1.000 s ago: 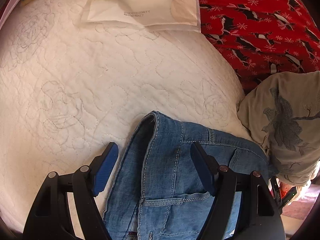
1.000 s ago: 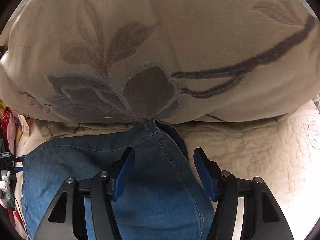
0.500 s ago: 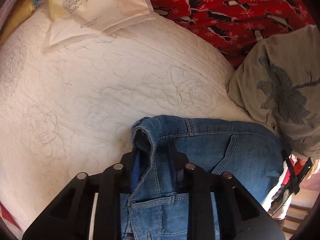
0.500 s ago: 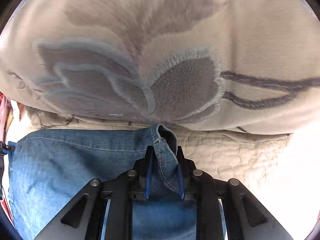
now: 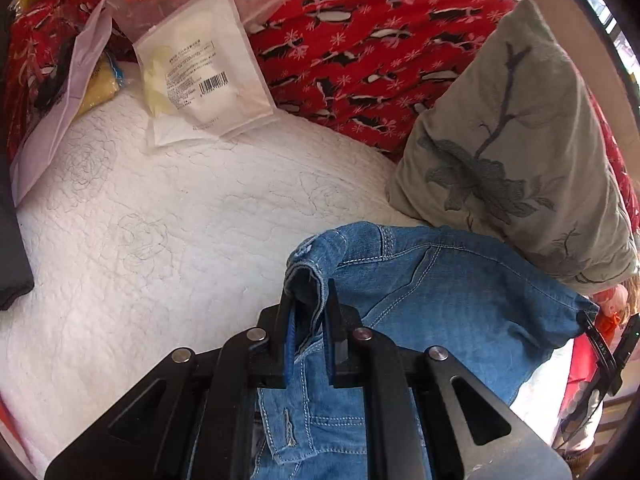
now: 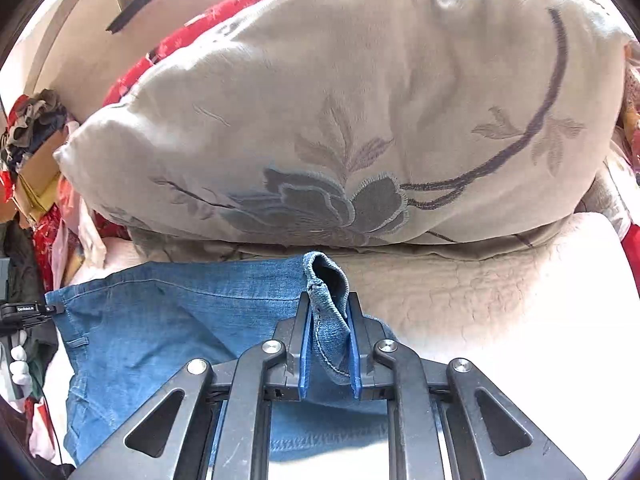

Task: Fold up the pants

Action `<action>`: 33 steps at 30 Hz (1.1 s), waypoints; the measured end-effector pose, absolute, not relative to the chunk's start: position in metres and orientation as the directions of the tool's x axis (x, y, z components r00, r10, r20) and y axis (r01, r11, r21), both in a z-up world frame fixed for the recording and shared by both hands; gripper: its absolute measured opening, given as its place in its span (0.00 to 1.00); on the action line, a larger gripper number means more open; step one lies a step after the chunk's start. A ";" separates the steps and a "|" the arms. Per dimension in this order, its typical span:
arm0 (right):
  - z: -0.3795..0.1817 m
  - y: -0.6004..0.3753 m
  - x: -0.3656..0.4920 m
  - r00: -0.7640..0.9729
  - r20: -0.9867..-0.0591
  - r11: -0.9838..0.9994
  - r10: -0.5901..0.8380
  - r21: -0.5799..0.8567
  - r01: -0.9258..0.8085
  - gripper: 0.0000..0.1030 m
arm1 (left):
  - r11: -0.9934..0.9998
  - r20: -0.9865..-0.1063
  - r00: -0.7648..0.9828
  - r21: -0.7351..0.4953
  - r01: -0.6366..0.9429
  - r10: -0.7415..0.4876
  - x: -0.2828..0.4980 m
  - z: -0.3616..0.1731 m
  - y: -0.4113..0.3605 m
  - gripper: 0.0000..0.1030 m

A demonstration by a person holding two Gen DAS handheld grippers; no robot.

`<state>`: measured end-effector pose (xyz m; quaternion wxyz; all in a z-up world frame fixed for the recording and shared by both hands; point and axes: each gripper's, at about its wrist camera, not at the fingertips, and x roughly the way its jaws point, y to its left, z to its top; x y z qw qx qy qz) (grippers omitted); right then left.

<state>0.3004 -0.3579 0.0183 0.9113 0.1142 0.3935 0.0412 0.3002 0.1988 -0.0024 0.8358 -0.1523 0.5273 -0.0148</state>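
Tongs on the left (image 5: 306, 312) are clamped on a bunched corner of the jeans (image 5: 460, 292), at the stitched band with its pocket seam; beyond them, to the left, lies the white quilt (image 5: 160, 220) of the bed, with a labelled packet (image 5: 204, 68) at its far edge against a red patterned blanket (image 5: 360, 40); the denim runs off to the right from this grip toward a grey flowered pillow (image 5: 508, 152). Tongs on the right (image 6: 330, 320) are likewise clamped on the jeans (image 6: 168, 320), on a rolled edge of cloth standing up between the blue pads; from here the fabric spreads away to the left, and the same pillow (image 6: 340, 120) sits just behind it. So the jeans hang stretched between the two grips, their held edge running side to side, the rest drooping below and toward the person; neither hand seems nearer to the cloth than the other. Likely the next fold depends on both grips travelling together, away over the quilt, so that the held edge stays level.
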 end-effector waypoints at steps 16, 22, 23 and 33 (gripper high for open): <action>0.010 -0.360 0.060 0.732 -0.614 0.880 0.296 0.474 0.042 0.11 | 0.882 -0.800 0.500 -0.450 -0.138 -0.330 0.111 0.010 0.246 0.09; -0.041 -0.376 -0.016 0.638 -0.737 0.885 0.221 0.426 0.186 0.15 | 0.873 -0.896 0.362 -0.375 -0.311 -0.255 0.057 -0.049 0.277 0.09; -0.045 -0.381 -0.024 0.631 -0.744 0.878 0.219 0.433 0.205 0.15 | 0.859 -0.899 0.353 -0.382 -0.340 -0.260 0.048 -0.054 0.284 0.09; -0.041 -0.394 -0.012 0.686 -0.625 0.712 0.372 0.666 0.220 0.54 | 0.784 -0.825 0.468 -0.506 -0.360 -0.317 0.027 -0.015 0.255 0.66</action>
